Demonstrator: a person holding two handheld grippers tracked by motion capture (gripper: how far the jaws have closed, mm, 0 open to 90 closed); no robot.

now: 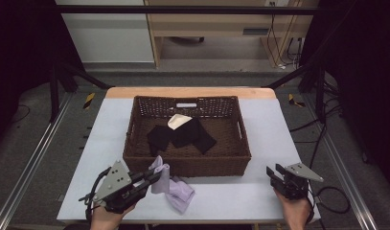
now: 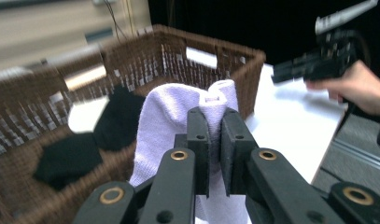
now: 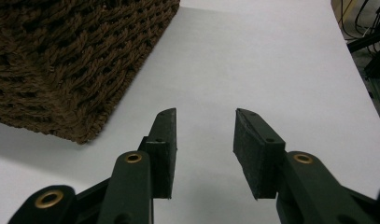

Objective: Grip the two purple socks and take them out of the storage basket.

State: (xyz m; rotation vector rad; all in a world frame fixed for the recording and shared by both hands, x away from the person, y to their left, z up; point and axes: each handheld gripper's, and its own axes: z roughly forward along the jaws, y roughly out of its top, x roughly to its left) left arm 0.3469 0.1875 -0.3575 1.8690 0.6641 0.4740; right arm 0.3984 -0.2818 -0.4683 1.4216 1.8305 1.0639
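Rectangular dark-brown woven wicker basket (image 1: 135,139) set in the middle of a white-topped table (image 1: 264,143), with cut-out handles in its walls. Inside, on the bottom, several black folded cloth pieces (image 1: 180,135) lying together and touching, and a small cream-white cloth (image 1: 178,120) at their far edge. Just in front of the near wall of the basket, a pale lilac knitted sock-like cloth (image 1: 176,189), partly lying on the table, partly lifted up against the wicker. Left gripper (image 1: 152,176) at the near left of the table, held in a hand (image 1: 104,218), jaws pressed nearly together on an upper fold of the lilac cloth; in the left gripper view, fabric (image 2: 178,116) pinched between the two black pads and bunched above them, basket rim just behind. Right gripper (image 1: 274,172) at the near right of the table, well apart from the basket's right corner, held in the other hand (image 1: 295,211), jaws spread with a clear gap and nothing between them; in the right gripper view, bare white table between the pads (image 3: 165,144) and the basket corner (image 3: 61,70) to the upper left.
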